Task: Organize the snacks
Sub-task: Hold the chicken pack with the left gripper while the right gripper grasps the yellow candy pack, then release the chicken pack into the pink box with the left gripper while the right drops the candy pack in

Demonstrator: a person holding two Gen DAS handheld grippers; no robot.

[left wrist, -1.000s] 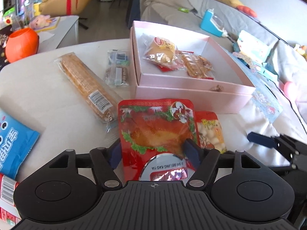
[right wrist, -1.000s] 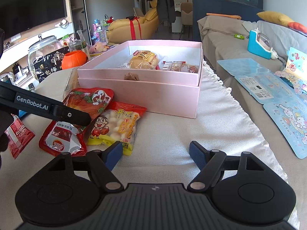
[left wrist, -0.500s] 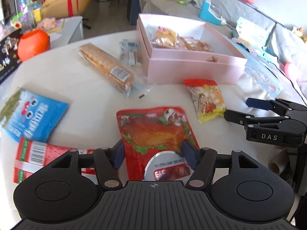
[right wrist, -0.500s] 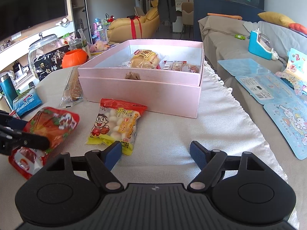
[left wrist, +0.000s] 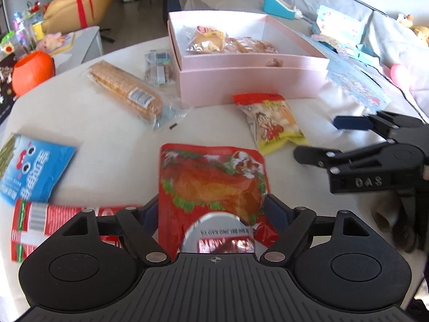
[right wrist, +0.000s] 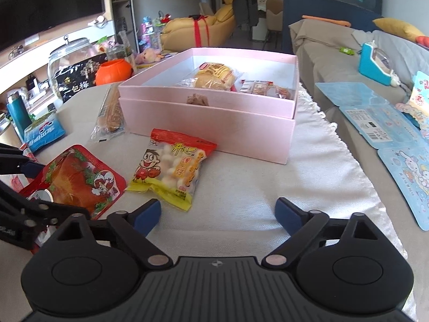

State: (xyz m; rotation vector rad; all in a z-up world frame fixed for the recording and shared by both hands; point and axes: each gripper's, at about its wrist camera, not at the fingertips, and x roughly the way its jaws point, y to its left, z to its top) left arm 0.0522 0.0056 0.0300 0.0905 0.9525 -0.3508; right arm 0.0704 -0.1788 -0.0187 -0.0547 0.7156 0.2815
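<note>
White table [left wrist: 107,139]; red pouch [left wrist: 211,177] between parted left gripper [left wrist: 211,212]

Bright daylight, soft shadows; fisheye bending at edges; slight motion blur, left wrist view.

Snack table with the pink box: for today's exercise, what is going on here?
A person with a gripper in each hand is sorting snacks into the pink box, which already holds a few. The left gripper has just been opening; the red roast-chicken pouch lies between its jaws on the table. The right gripper has also just been opening, with nothing between its jaws, near the yellow milk-candy bag.
</note>
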